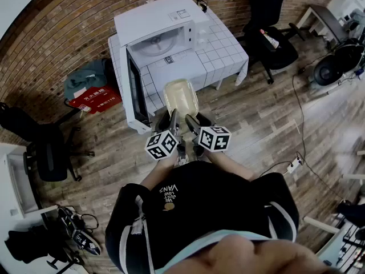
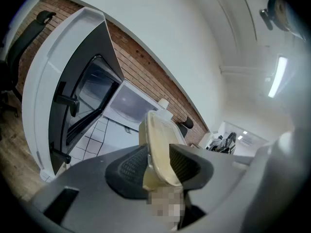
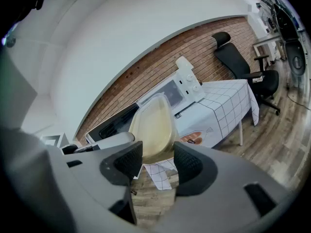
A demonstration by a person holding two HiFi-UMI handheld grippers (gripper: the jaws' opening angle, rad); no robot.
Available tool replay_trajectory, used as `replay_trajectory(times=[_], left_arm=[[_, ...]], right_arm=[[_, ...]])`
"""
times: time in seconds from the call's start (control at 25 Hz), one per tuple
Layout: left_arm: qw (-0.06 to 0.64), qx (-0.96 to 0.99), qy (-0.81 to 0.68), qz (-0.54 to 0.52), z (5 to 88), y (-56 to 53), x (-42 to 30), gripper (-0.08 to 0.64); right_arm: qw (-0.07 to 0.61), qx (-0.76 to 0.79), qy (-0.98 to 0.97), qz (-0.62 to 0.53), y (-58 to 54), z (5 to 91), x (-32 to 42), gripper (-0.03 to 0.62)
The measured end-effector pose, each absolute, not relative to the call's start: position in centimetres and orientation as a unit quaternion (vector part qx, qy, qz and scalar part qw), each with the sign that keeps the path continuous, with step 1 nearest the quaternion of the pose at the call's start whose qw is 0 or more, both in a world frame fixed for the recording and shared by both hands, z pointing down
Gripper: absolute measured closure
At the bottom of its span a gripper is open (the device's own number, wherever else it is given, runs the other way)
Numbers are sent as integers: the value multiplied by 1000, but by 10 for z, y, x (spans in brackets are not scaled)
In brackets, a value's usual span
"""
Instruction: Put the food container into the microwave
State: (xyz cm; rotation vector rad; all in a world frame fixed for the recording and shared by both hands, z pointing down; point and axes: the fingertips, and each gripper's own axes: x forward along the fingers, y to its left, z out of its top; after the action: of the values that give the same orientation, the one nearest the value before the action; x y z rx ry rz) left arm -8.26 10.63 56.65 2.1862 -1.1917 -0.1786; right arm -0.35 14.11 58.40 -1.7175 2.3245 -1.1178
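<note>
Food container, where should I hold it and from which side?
Take the food container by the lip at its near short end, from the person's side. That lip fits between jaws, as the left tool shows, and the far end faces the open microwave.

Microwave [image 1: 162,27] on table [image 1: 221,53], door [image 1: 136,90] open at its left side. Food container [image 1: 181,97] in front of it, left gripper [image 1: 173,116] and right gripper [image 1: 190,120] at its near edge. Chair [image 1: 274,47] right of table.

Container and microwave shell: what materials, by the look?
Food container: probably thin plastic, cream, translucent and slightly glossy; light shows through its wall in the right gripper view. Microwave: white body, smooth painted metal or plastic, can't tell which; dark glassy door panel.
</note>
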Motion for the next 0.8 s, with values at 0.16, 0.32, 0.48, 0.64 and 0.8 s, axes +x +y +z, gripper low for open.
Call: replay_trajectory(times=[0.16,0.32,0.48,0.64,0.8], left_arm=[[318,830,-453,-69,567,109,-81,417],[315,830,-455,-71,565,113,-77,417],[316,827,-458,-75,566,122,-71,417],[317,825,-462,-79,568,131,-62,417],[316,823,-465,-85,568,136,-57,417]], right_arm=[[32,-552,749,-364,144,584,-1,395],[40,-549,751,-364,147,582,3,396],[36,-544,755,-363,155,581,10,395],[30,-539,760,-362,163,584,20,395],[27,-534,765,-357,165,583,27,395]])
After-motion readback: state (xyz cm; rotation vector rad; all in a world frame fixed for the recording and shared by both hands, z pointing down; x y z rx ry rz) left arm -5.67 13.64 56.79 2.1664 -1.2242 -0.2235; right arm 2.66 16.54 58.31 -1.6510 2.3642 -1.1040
